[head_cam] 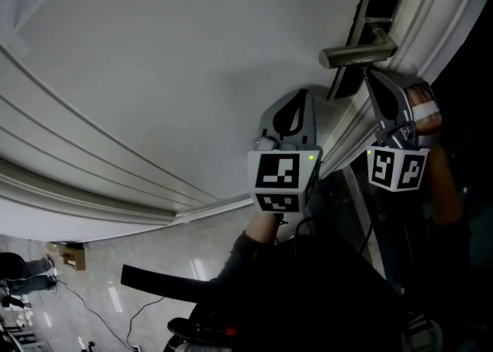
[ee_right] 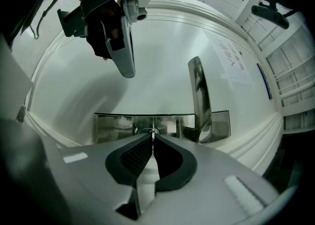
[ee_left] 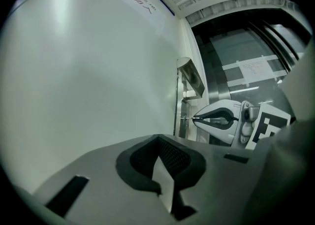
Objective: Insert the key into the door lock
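Filling most of each view, the white door (head_cam: 192,73) carries a steel lock plate (ee_right: 113,125), with its lever handle (ee_right: 199,91) beside the keyhole. The left gripper (ee_left: 157,139), jaws together on nothing, hovers near the door, probably to stay clear. The right gripper (ee_right: 152,139) is clamped on the key (ee_left: 187,117), aiming its tip at the keyhole; how deep it sits is unclear. A posted paper (ee_right: 234,59) bears writing too small to read.

Head view looks down along the door (head_cam: 154,73); gripper views sit close to it; all 3 share the handle (head_cam: 358,54).
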